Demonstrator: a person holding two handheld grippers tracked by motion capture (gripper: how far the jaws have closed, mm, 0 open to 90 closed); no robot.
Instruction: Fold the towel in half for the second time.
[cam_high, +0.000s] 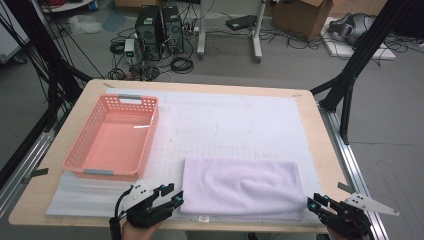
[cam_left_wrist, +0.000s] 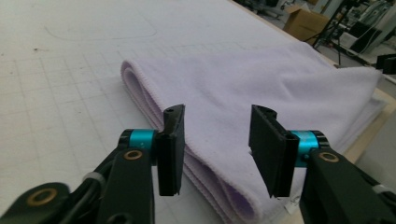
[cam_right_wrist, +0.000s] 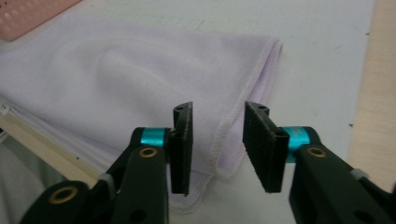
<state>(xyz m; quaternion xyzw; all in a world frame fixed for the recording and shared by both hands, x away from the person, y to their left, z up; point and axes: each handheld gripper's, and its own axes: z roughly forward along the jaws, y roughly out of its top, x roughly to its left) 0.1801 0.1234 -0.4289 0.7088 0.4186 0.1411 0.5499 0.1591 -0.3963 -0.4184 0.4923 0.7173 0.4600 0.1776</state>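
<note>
Towel: folded lilac towel (cam_high: 243, 188) lies at the tabletop's (cam_high: 320, 150) near edge.
Tongs: your left tongs (cam_left_wrist: 216, 140) and right tongs (cam_right_wrist: 218, 140) stand apart, empty (one at each end).
Risk: pinching one layer only would unfold it.

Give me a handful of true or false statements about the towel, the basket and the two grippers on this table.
1. The lilac towel lies folded on the white mat. True.
2. The pink basket holds a rolled towel. False: nothing lies in it.
3. The left gripper is clamped on the towel. False: its jaws stand apart over the towel's folded end, pads not pressing.
4. The right gripper has open jaws at the towel's stitched corner. True.
5. The basket sits right of the towel. False: it sits to its left, farther back.
</note>
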